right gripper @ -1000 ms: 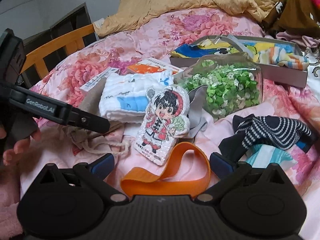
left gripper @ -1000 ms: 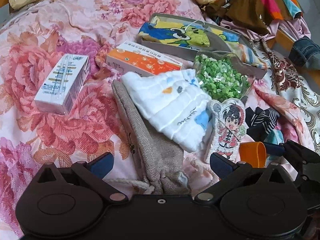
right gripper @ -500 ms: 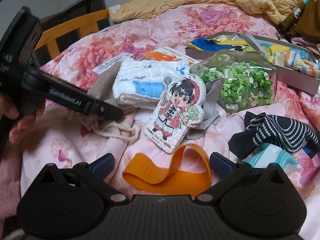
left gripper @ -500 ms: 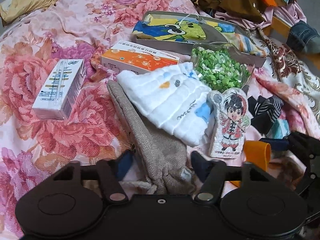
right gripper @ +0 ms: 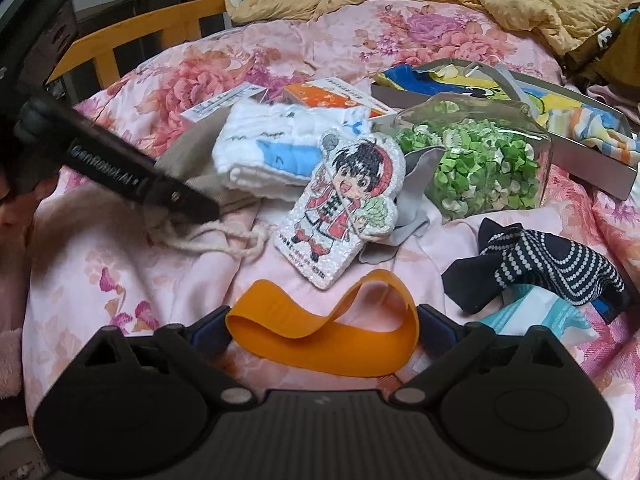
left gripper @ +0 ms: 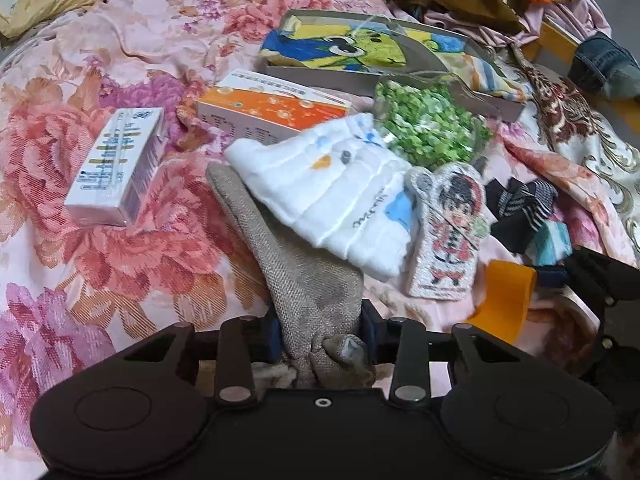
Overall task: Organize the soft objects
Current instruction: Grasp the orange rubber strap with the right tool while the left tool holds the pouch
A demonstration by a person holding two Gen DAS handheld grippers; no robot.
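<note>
Left gripper (left gripper: 320,334): jaws have just been closing and now pinch the gathered neck of the burlap pouch (left gripper: 296,264), fabric bunched between the blue pads. The pouch lies on the bed (left gripper: 120,240), its far end tucked under the folded white cloth (left gripper: 332,200). In the right wrist view the pouch's cream drawstring (right gripper: 224,240) trails out on the bedcover just below the tip of the left gripper.

Right gripper (right gripper: 322,330): jaws spread wide, having just eased in slightly. The orange band (right gripper: 320,336) lies looped between the pads; its right end sits against the right pad, the left end just beside the left pad. No squeeze on the band is visible.

Other items on the bed:
- cartoon figure pillow (right gripper: 340,208), leaning against the white cloth and a grey cloth (right gripper: 416,200)
- clear bag of green bits (right gripper: 480,160), behind the pillow
- grey tray (right gripper: 600,168) with a colourful towel (left gripper: 360,48) inside, behind the bag
- orange box (left gripper: 272,108) and white box (left gripper: 116,168), left of the white cloth
- striped dark sock (right gripper: 560,268), right of the band, lying over a light blue packet (right gripper: 540,316)
</note>
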